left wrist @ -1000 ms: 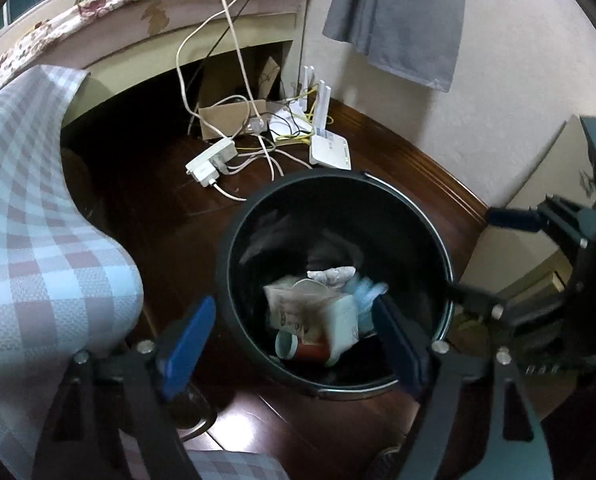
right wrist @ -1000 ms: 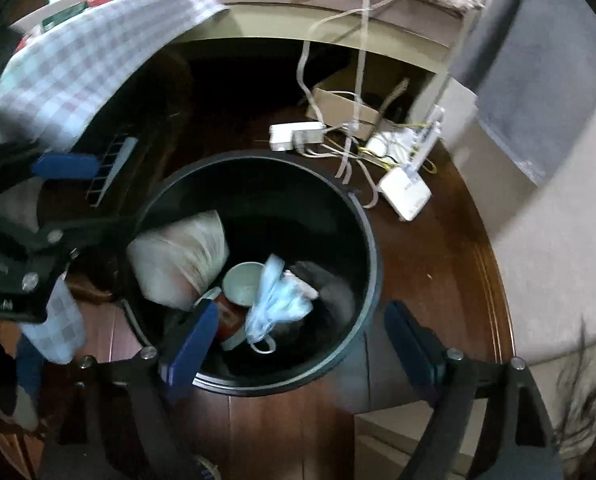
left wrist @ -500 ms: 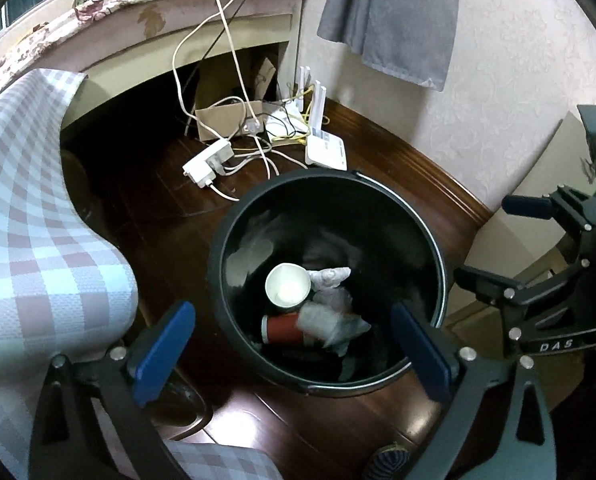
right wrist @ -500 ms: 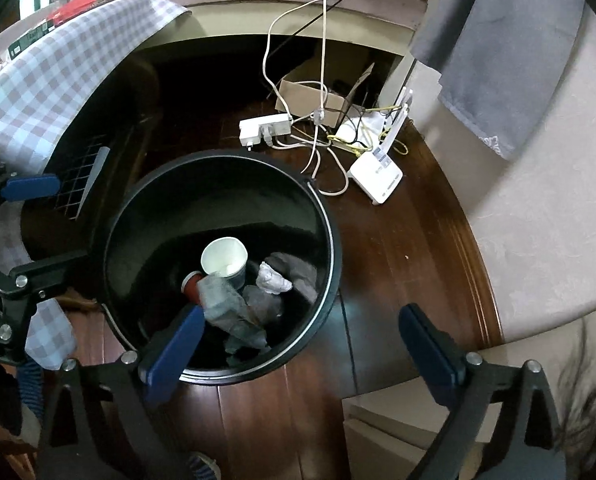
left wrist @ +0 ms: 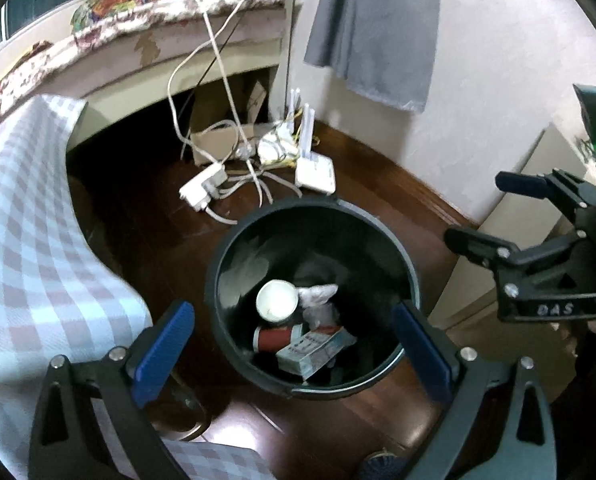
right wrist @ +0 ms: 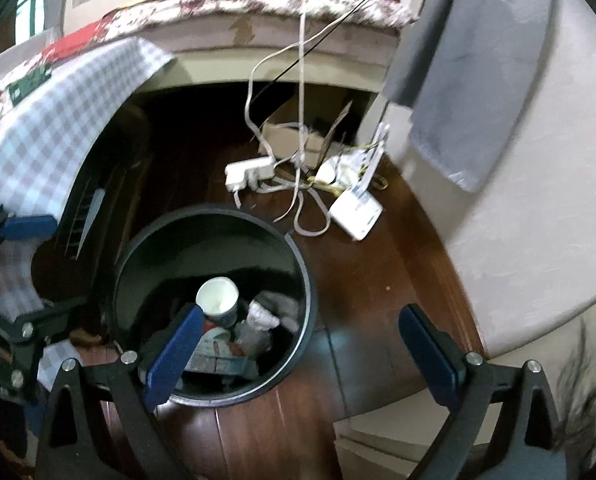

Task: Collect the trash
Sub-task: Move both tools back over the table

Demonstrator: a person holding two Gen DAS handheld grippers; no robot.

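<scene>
A round black trash bin (left wrist: 233, 248) (right wrist: 304, 276) stands on the dark wood floor. Inside lie a white paper cup (left wrist: 277, 301) (right wrist: 217, 295), a red can (left wrist: 273, 338), a printed carton (left wrist: 313, 349) (right wrist: 213, 356) and crumpled white wrappers (left wrist: 318, 293) (right wrist: 261, 317). My left gripper (left wrist: 293, 344) hangs above the bin, open and empty, its blue pads wide apart. My right gripper (right wrist: 304, 344) is open and empty too, above the bin's right rim and the floor beside it. Each gripper shows at the edge of the other's view.
A checked cloth (left wrist: 29, 240) (right wrist: 57, 120) drapes a seat left of the bin. Behind it are a power strip (left wrist: 202, 187) (right wrist: 249, 170), cables, a white router (left wrist: 314, 173) (right wrist: 356, 212) and a cardboard box (right wrist: 298, 136) under a desk. A grey cloth (left wrist: 374, 28) hangs on the wall.
Both grippers have let go their trash, which dropped into the bin, and their jaws widened. Both have since risen, so the bin looks smaller and farther below.
</scene>
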